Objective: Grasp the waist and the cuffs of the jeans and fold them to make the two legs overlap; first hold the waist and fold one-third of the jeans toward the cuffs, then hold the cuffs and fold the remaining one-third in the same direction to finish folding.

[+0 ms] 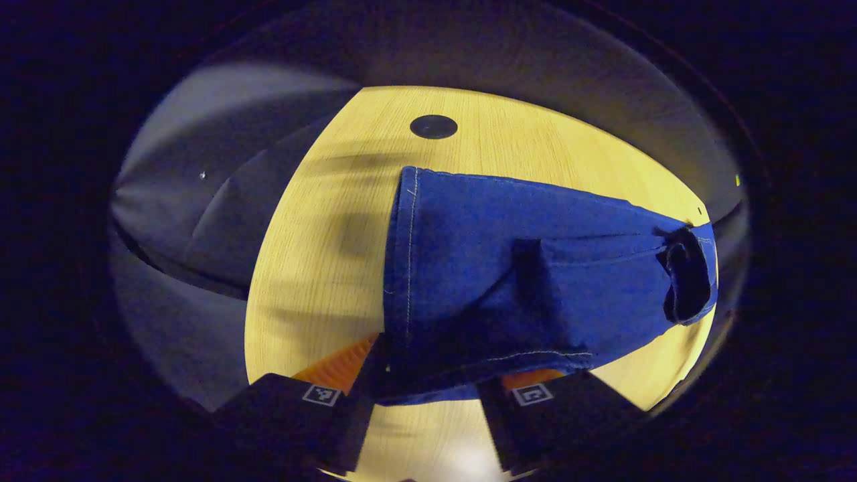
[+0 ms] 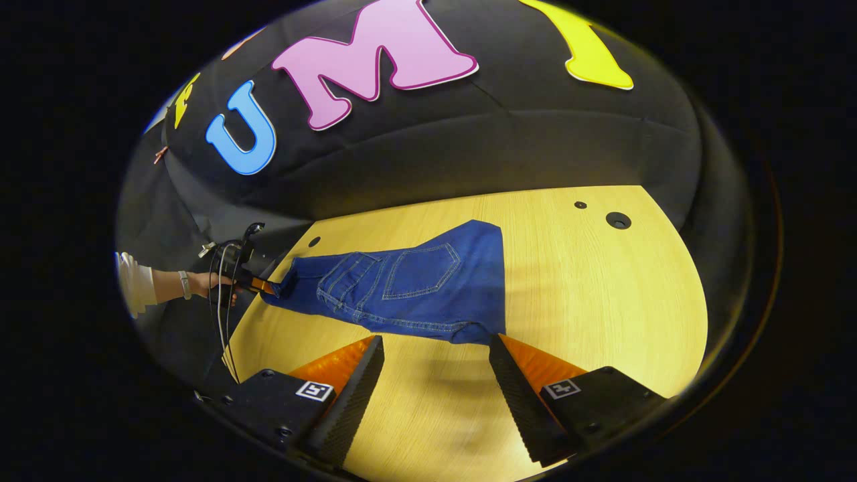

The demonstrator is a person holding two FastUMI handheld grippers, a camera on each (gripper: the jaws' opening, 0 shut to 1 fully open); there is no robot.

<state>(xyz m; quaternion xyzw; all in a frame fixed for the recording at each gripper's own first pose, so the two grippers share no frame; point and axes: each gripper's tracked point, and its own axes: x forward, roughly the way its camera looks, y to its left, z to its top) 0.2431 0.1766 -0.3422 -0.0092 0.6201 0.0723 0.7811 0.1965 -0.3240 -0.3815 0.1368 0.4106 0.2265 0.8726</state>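
Right between the left tool's fingers sits a bunched edge of the blue denim jeans, and the fingers look clenched on it, though I can't tell how firmly. From the right gripper view that end looks like the cuff side, held so the legs stay stretched flat on the pale wooden bench. The right tool hangs released, fingers spread, just short of the waist end, probably lining up its grab.

Light wood-grain bench; one large round dark hole and a smaller hole near its far right edge. Black cloth wall behind.
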